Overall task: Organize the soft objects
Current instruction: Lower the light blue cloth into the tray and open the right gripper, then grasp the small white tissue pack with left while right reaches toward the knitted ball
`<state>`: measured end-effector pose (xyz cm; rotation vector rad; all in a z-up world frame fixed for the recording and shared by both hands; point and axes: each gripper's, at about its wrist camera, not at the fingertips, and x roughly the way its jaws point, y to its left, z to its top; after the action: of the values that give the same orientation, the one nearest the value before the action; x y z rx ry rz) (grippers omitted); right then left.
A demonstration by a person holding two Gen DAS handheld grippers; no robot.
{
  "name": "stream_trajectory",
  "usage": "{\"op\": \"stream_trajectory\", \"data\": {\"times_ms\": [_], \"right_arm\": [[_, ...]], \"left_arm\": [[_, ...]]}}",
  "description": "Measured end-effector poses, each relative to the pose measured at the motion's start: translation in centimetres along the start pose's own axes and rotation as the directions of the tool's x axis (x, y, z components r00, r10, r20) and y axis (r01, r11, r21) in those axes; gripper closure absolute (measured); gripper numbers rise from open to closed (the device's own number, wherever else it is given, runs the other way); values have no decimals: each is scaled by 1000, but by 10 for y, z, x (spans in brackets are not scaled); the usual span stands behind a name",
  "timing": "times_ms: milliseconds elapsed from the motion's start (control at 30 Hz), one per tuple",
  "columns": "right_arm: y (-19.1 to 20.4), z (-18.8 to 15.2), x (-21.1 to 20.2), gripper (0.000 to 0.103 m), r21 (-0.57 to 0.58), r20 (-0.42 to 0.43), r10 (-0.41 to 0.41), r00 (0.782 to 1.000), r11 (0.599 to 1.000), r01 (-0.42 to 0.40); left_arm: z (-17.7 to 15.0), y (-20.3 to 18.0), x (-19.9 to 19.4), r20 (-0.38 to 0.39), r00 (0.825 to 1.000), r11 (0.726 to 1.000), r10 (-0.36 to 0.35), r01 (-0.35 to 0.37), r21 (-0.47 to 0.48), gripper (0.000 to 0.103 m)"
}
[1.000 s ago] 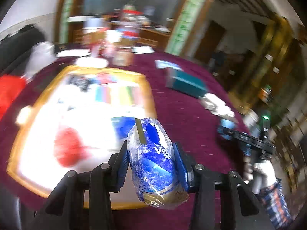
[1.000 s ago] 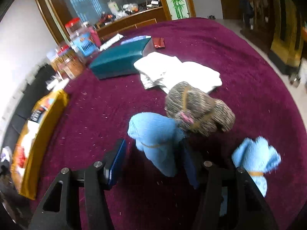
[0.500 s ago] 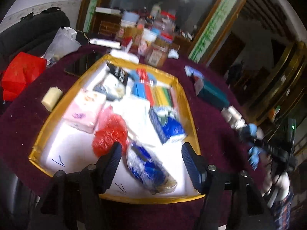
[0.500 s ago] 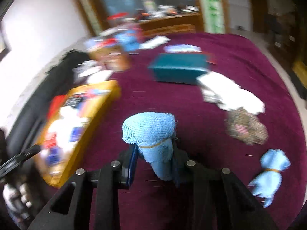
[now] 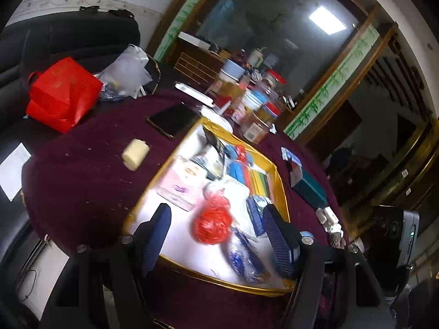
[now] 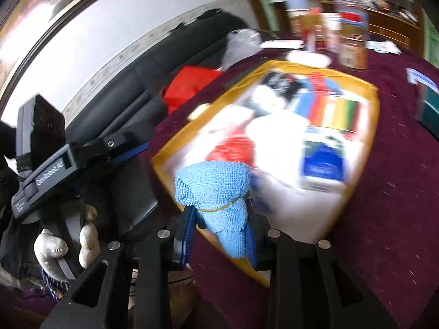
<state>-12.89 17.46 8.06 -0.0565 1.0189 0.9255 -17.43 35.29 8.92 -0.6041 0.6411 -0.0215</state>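
Since a second ago, the blue packet (image 5: 247,260) has left the left gripper (image 5: 216,235), whose empty jaws are opening above it at the tray (image 5: 279,172) bottom edge. The right gripper (image 6: 219,233) has swung over, clamped on the blue towel roll (image 6: 216,192). Judging by the crowded tray, sorting is well along; open white floor remains lower centre, inside the gold rim.

both wrist views close above gold-rimmed tray (image 5: 281,181)
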Motion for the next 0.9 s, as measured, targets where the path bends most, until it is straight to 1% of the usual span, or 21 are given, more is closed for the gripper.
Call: {"op": "stream_trajectory", "data": {"times_ms": [67, 133, 233, 267, 300, 367, 400, 433, 467, 533, 567, 600, 700, 767, 800, 833, 900], "right_arm": [[12, 5, 15, 73, -13, -29, 17, 999, 1000, -17], [16, 13, 37, 73, 10, -79, 67, 995, 998, -66], [15, 23, 71, 72, 56, -154, 110, 982, 993, -103], [14, 27, 78, 72, 75, -161, 114, 980, 992, -103], [12, 32, 87, 72, 83, -177, 98, 979, 993, -85], [12, 40, 100, 70, 52, -183, 24, 983, 999, -15], [12, 43, 105, 70, 26, -175, -26, 984, 999, 31], [11, 45, 105, 68, 22, -160, -36, 987, 999, 40], [12, 45, 101, 64, 23, -146, -39, 989, 999, 43], [13, 41, 87, 60, 31, -107, -5, 994, 999, 8], [14, 39, 76, 55, 30, -82, 7, 997, 1000, -5], [14, 35, 63, 49, 25, -49, 15, 999, 1000, -14], [5, 23, 18, 38, 17, 58, 0, 998, 1000, -1], [-17, 11, -16, 38, 46, 115, -50, 992, 998, 45], [-38, 3, -38, 38, 87, 144, -100, 985, 992, 88], [-54, -1, -51, 38, 120, 161, -138, 977, 986, 119], [-102, -12, -85, 38, 215, 182, -262, 948, 951, 222]], "left_arm": [[1, 6, -3, 8, 1000, 1000, 0, 1, -14, 28], [2, 11, -5, 14, 1000, 1000, -2, 2, -23, 28], [3, 17, -11, 26, 1000, 999, -2, 3, -34, 28], [3, 19, -12, 32, 999, 999, 1, 0, -35, 28], [4, 21, -14, 36, 999, 999, 3, -2, -37, 28], [5, 24, -16, 39, 999, 999, 2, 0, -44, 28], [5, 25, -16, 38, 999, 999, 2, 0, -45, 28], [5, 26, -15, 33, 999, 999, -1, 2, -45, 27], [5, 26, -15, 28, 1000, 999, -5, 6, -46, 25], [3, 27, -14, 21, 1000, 999, -16, 17, -47, 21], [3, 26, -15, 21, 1000, 999, -18, 19, -44, 20], [2, 25, -15, 20, 1000, 999, -23, 24, -41, 19], [1, 19, -12, 13, 998, 997, -65, 66, -30, 17], [-2, 9, -10, 8, 996, 996, -93, 93, -7, 16], [-3, 3, -9, 3, 994, 994, -106, 106, 8, 15], [-6, -6, -6, -7, 992, 991, -128, 128, 31, 15], [-9, -20, -2, -27, 987, 984, -161, 162, 68, 15]]}}
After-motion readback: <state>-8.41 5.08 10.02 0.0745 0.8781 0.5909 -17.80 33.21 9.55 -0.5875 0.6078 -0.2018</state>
